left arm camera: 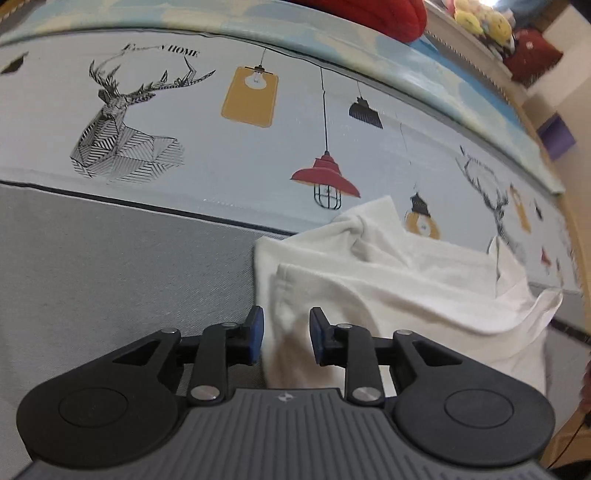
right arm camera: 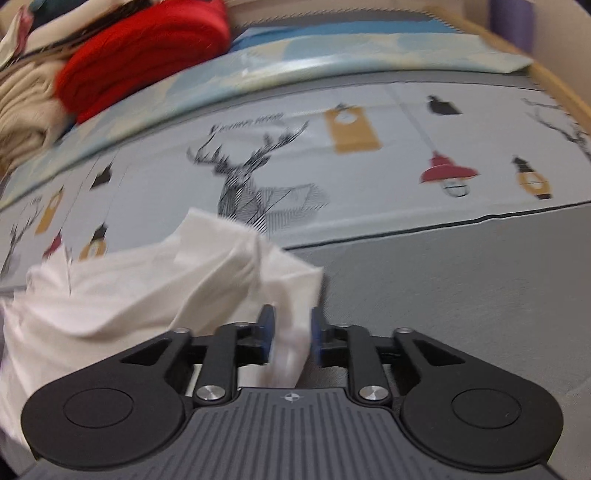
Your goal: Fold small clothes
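White garment (left arm camera: 388,280) is lying rumpled on the grey bed cover (left arm camera: 110,277), one layer doubled over (folding looks underway, not finished). Open room is lying to its far side and both ends. Left gripper (left arm camera: 286,334) and right gripper (right arm camera: 291,334) are standing partly open, cloth between the jaws, not pinched.

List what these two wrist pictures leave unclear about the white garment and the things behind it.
- White garment: left wrist view, its near edge is hidden by the left tongs; what kind of garment cannot be told.
- Right wrist view: blurred, so whether the right tongs press the cloth is unclear.
- Red cloth: cut off by the top edge.
- Yellow toys: too small to identify.
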